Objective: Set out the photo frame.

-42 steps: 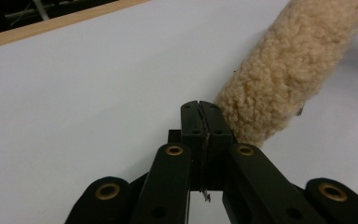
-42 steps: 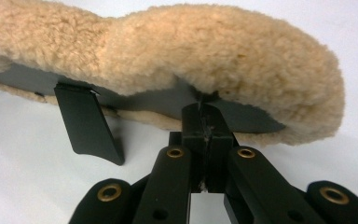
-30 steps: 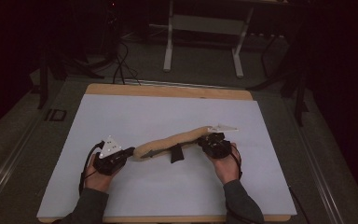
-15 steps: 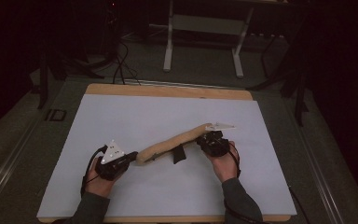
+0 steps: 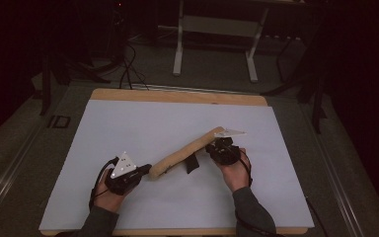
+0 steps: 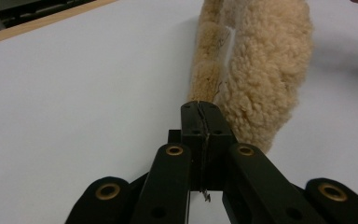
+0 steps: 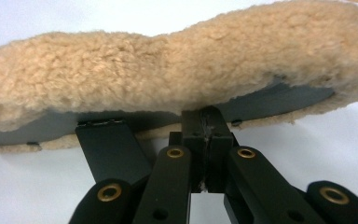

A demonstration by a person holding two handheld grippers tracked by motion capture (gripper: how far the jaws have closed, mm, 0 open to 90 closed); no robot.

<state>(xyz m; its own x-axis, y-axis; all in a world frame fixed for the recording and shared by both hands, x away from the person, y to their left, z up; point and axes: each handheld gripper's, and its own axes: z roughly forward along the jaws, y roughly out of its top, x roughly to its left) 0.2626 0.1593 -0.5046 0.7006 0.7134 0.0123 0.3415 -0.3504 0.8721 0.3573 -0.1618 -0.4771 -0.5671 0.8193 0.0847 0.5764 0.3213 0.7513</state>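
Two grippers hold one long tan fleece pad (image 5: 185, 153) between them, slung diagonally over the middle of the white tabletop (image 5: 128, 123). The pad is a curly, woolly pile like sheepskin, folded lengthwise into a soft roll with rounded ends, and a flat black strap (image 5: 192, 164) hangs from its underside near the middle. At the lower end, the left gripper (image 5: 145, 169) has its jaws pressed together on a thin edge of the fleece; the left gripper view shows the fold's paler inner seam running away from the black jaws. At the higher end, the right gripper (image 5: 216, 144) pinches the pad's lower lip, where a smooth grey lining shows under the fluffy pile. A pale wooden border edges the matte tabletop.
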